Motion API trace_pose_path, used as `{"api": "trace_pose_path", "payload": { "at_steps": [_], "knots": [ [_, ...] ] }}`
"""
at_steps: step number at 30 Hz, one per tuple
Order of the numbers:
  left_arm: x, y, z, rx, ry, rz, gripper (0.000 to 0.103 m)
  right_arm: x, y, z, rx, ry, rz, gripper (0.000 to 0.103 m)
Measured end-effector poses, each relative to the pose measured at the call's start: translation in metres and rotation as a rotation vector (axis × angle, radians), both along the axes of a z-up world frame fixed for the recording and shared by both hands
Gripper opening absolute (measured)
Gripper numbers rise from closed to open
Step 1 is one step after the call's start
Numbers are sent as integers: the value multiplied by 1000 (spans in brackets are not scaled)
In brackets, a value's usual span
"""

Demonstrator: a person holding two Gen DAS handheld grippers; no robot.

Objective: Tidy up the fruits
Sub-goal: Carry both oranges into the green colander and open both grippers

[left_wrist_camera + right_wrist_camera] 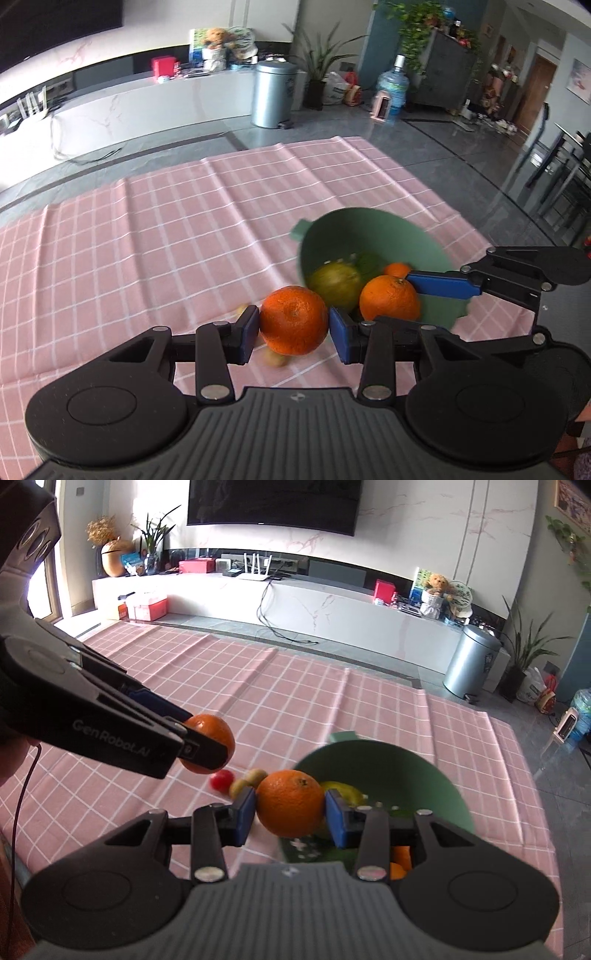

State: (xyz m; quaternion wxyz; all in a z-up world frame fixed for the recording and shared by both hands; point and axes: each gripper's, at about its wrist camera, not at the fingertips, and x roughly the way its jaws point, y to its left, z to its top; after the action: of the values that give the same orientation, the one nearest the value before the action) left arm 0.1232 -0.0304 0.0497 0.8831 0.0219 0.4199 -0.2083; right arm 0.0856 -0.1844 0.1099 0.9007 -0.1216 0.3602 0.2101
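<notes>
Currently both grippers carry one fruit each above the pink checked cloth, so the step in hand seems to be the transport of fruit to the green bowl. The left gripper has its blue pads pressed on both sides of an orange, which hangs over the cloth just beside the bowl on its left. The right gripper is closed in the same way on a second orange, and this one is at the near rim of the bowl, partly over it. For the next move, I judge that each hand must bring its orange fully over the bowl's opening, go low, and only then let the jaws open, so the fruit does not roll out. As for the count: two oranges are held; inside the bowl I see one yellow-green fruit and at least one small orange fruit, with something green behind that I cannot identify. On the cloth remain one small red fruit and two brownish fruits, maybe kiwis, touching each other.
</notes>
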Motion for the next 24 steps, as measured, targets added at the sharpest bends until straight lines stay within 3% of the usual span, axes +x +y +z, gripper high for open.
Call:
{"api": "trace_pose_path", "payload": {
  "at_steps": [9,14,24],
  "knots": [
    [19,-55,-11,-42,60,-127,47,9,-63,-4,-19,60,-88,38],
    [29,-72,-27,-13,120,-158,47,20,-88,-16,41,131,-135,38],
    [47,-83,-45,109,233,-154,47,44,-83,-33,7,170,-93,38]
  ]
}}
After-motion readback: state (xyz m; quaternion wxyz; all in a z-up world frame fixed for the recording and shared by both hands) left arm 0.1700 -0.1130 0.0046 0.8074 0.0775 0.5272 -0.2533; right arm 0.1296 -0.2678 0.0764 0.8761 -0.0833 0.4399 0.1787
